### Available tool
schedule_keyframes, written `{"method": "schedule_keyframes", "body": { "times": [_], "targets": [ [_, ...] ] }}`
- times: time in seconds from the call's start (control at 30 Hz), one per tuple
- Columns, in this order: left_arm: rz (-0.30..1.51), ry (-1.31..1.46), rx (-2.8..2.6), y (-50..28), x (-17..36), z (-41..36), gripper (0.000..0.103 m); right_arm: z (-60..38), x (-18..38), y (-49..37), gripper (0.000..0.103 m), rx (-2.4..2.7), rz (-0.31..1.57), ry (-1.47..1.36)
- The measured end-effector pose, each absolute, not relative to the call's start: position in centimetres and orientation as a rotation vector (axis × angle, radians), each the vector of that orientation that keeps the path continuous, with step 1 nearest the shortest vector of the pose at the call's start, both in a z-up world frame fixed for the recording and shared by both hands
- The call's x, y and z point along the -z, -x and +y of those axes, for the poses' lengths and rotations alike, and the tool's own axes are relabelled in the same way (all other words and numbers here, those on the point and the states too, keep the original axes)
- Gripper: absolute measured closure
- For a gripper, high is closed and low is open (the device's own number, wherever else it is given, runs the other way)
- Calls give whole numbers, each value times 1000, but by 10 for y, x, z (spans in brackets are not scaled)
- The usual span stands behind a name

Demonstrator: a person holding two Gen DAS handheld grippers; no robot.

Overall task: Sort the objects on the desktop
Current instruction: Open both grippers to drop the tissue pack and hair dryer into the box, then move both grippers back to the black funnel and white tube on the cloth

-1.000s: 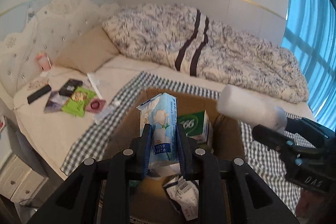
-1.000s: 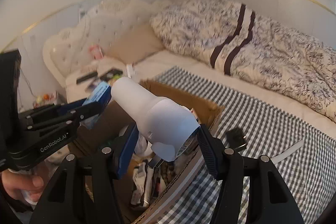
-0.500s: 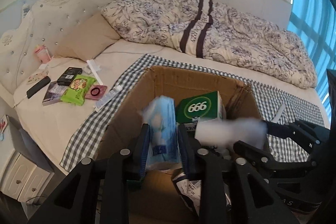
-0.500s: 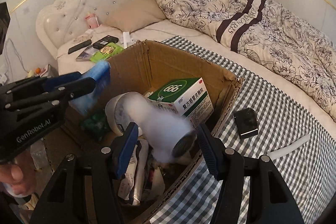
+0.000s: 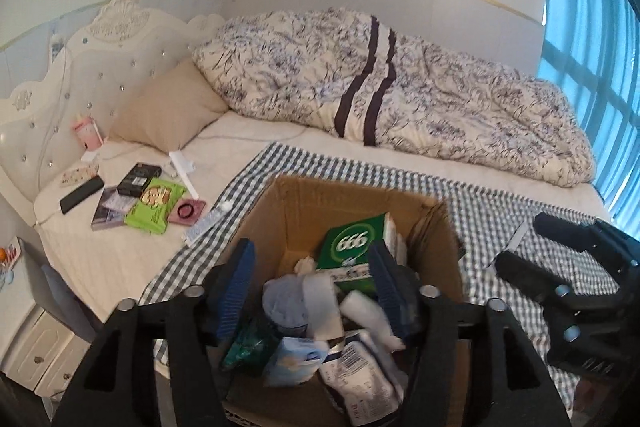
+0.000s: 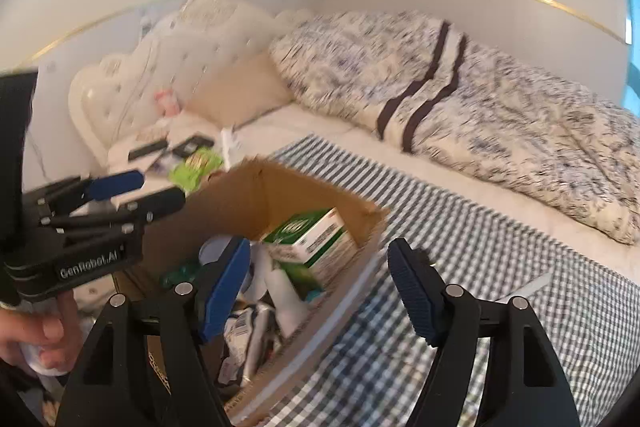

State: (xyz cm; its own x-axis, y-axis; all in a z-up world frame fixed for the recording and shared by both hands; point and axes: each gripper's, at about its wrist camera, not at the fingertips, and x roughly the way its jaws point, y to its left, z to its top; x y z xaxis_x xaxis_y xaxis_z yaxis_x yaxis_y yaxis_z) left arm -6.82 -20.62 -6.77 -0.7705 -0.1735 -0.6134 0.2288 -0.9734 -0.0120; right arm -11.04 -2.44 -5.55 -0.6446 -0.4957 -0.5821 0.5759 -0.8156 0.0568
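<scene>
An open cardboard box [image 5: 348, 195] stands on the checked cloth on the bed. Inside lie a green 666 carton [image 5: 352, 241], a blue tissue pack [image 5: 296, 363], a white roll [image 5: 368, 311] and other packets. My left gripper [image 5: 312, 283] hovers open over the box's near side with nothing between its blue pads. My right gripper [image 6: 318, 267] is open too, empty, above the box's right rim [image 6: 372, 227]. The right wrist view shows the left gripper [image 6: 156, 187] at the left, held by a hand [image 6: 40, 331]. The green carton [image 6: 316, 239] and white roll [image 6: 284, 291] show there as well.
Loose things lie on the sheet left of the box: a green packet [image 5: 156, 205], a black remote [image 5: 82, 193], a black box [image 5: 139, 179], a pink round item [image 5: 187, 211], a pink cup [image 5: 86, 133]. A white strip [image 6: 532, 285] rests on the checked cloth. A rumpled duvet [image 5: 400, 99] fills the back.
Both grippers have opened. The blue tissue pack left the left gripper and the white roll left the right one; both now lie in the box. The grippers have risen slightly.
</scene>
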Motion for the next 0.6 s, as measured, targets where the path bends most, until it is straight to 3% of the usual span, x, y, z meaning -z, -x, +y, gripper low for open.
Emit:
{"method": "schedule_keyframes", "body": {
  "times": [0.07, 0.27, 0.6],
  "targets": [
    [125, -910, 2783, 68, 58, -197, 17, -8, 44, 109, 29, 2435, 143, -774],
    [105, -806, 2847, 65, 30, -163, 0, 38, 16, 103, 20, 2513, 78, -730],
    [80, -766, 2940, 75, 9, -103, 0, 108, -7, 93, 0, 2677, 28, -682]
  ]
}}
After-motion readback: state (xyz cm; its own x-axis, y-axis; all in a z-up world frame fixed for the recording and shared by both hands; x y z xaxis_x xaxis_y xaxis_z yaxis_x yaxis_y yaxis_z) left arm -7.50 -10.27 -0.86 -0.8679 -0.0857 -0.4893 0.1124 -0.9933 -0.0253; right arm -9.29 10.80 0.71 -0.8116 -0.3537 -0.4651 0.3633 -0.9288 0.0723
